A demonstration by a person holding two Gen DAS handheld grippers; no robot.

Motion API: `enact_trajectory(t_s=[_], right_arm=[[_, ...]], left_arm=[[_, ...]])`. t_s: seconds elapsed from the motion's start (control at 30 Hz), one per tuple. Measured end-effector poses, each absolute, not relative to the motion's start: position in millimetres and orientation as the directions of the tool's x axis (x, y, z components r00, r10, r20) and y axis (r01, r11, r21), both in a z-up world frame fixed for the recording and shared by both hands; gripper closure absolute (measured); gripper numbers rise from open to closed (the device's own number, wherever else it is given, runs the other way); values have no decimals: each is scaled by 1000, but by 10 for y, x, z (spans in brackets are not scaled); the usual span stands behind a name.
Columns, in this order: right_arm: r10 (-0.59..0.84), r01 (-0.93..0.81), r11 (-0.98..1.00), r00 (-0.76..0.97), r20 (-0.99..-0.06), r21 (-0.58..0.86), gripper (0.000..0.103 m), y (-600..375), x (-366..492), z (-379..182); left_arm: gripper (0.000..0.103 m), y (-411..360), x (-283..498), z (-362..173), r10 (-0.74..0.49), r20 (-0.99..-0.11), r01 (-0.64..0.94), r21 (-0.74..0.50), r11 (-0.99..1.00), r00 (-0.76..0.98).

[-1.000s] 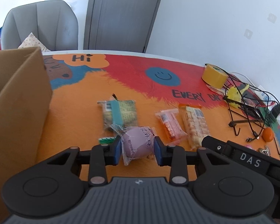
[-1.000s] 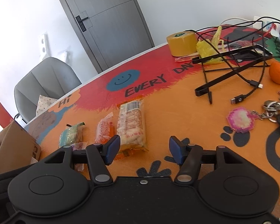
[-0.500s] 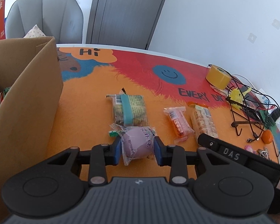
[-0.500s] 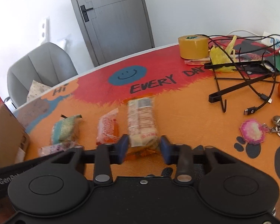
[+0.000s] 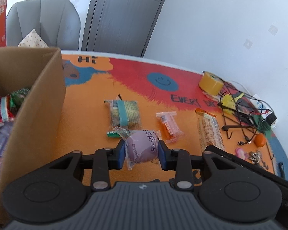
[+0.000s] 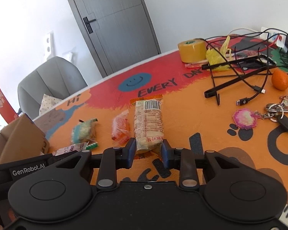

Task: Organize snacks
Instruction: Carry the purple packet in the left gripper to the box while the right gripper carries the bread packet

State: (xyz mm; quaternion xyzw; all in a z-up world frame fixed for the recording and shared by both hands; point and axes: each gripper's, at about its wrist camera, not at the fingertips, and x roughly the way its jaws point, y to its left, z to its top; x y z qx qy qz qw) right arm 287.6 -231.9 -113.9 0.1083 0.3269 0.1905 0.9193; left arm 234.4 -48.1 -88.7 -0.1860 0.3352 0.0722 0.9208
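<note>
Left wrist view: left gripper pinches the purple snack, which needs lifting over the cardboard box wall before release. Right gripper clamps the long cracker pack's near end on the table; a level lift stops drooping.
</note>
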Motion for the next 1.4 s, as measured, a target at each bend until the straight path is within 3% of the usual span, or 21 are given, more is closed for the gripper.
enact_trajectory(t_s=[0.63, 1.4], right_arm=[[571, -442, 819, 694, -439, 366, 74, -1826, 2486, -558], [696, -609, 715, 570, -436, 344, 73, -812, 2053, -348]], left_arm=[[70, 30, 1771, -257, 86, -510, -287, -329, 899, 856], [70, 1068, 1164, -286, 253, -512, -475, -365, 801, 821]])
